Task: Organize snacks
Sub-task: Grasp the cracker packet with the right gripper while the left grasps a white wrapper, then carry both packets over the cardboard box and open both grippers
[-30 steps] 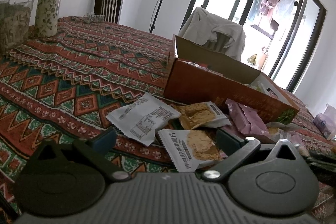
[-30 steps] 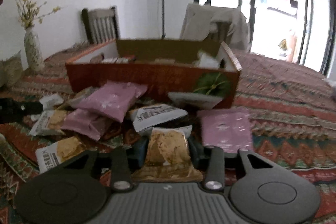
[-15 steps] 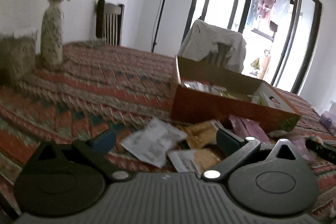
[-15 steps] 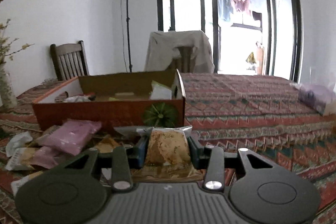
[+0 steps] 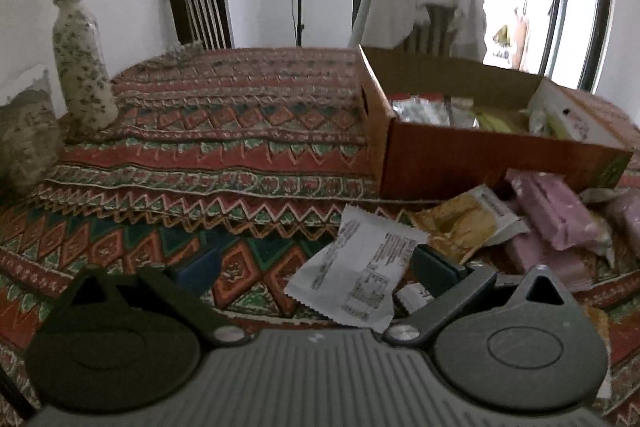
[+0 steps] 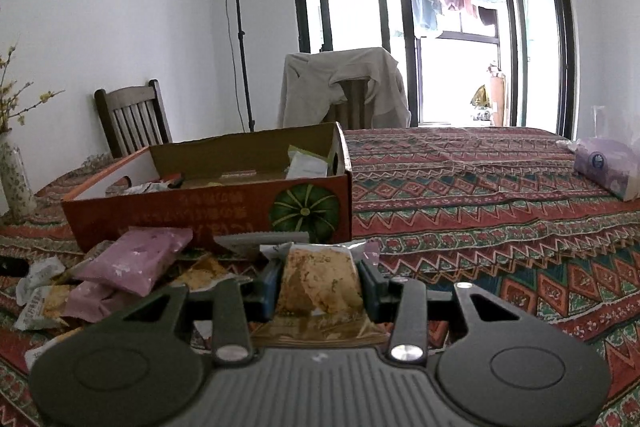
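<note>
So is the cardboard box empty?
No. The box already holds several packets, visible in both views.

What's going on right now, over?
Right gripper shut on a cracker packet. Left gripper open, empty, over a white packet. Cardboard box ahead, loose snacks piled before it.

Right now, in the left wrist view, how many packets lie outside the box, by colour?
Pink packets: 3
White packet: 1
Tan packet: 1
Half-hidden packet: 1
Total: 6 clearly seen; pale bits by the box are too unclear to count.
</note>
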